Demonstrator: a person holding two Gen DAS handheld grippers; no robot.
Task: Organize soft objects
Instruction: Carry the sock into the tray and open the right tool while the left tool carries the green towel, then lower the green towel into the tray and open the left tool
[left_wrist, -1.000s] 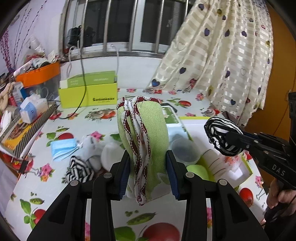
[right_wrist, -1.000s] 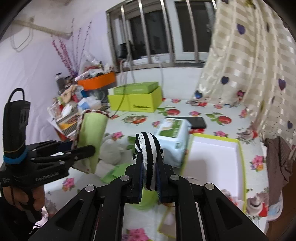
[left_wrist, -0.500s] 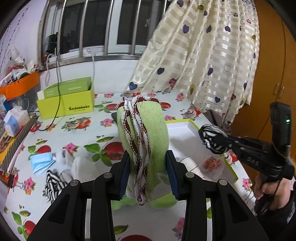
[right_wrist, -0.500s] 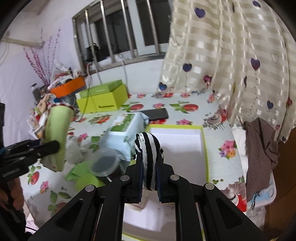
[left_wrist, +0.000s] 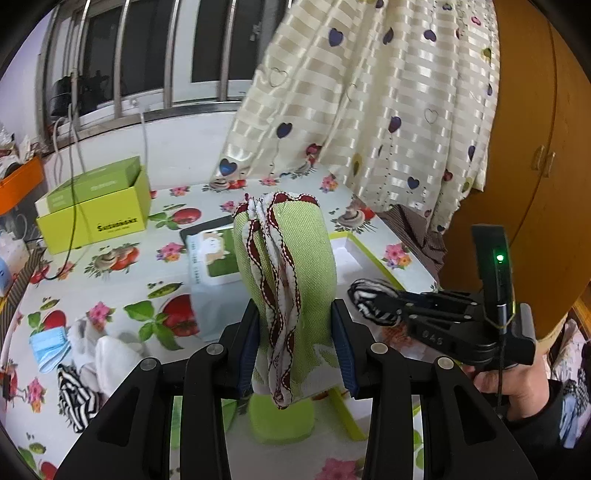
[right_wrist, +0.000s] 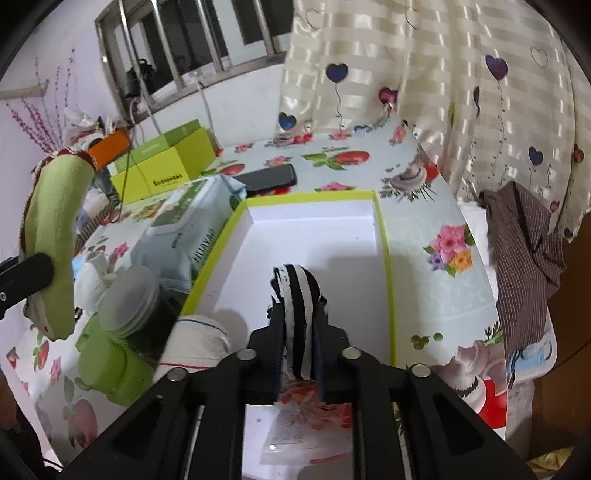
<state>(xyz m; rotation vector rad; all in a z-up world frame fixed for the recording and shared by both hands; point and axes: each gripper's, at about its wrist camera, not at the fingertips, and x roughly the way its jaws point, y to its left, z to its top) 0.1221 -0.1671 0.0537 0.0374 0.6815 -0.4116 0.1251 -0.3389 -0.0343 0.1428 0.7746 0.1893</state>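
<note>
My left gripper (left_wrist: 295, 347) is shut on a folded green cloth (left_wrist: 288, 266) with a red and white edge, held upright above the table; the cloth also shows at the left of the right wrist view (right_wrist: 55, 229). My right gripper (right_wrist: 297, 328) is shut on a black and white striped sock (right_wrist: 295, 291), held over the white tray with a lime rim (right_wrist: 384, 251). In the left wrist view the right gripper (left_wrist: 384, 302) holds the sock (left_wrist: 365, 295) just right of the green cloth. A white rolled sock (right_wrist: 199, 339) lies in the tray's near left corner.
On the flowered tablecloth lie a wet-wipes pack (right_wrist: 184, 229), a black phone (right_wrist: 269, 177), a lime box (left_wrist: 92, 214), a clear jar (right_wrist: 125, 299) on a green lid, white socks (left_wrist: 107, 354), a striped sock (left_wrist: 77, 398) and a blue mask (left_wrist: 48, 347). A curtain (left_wrist: 369, 110) hangs behind.
Both grippers have swung right, away from the sock pile. My right gripper with the striped sock now hangs lower over the white tray. The green cloth stays gripped.
</note>
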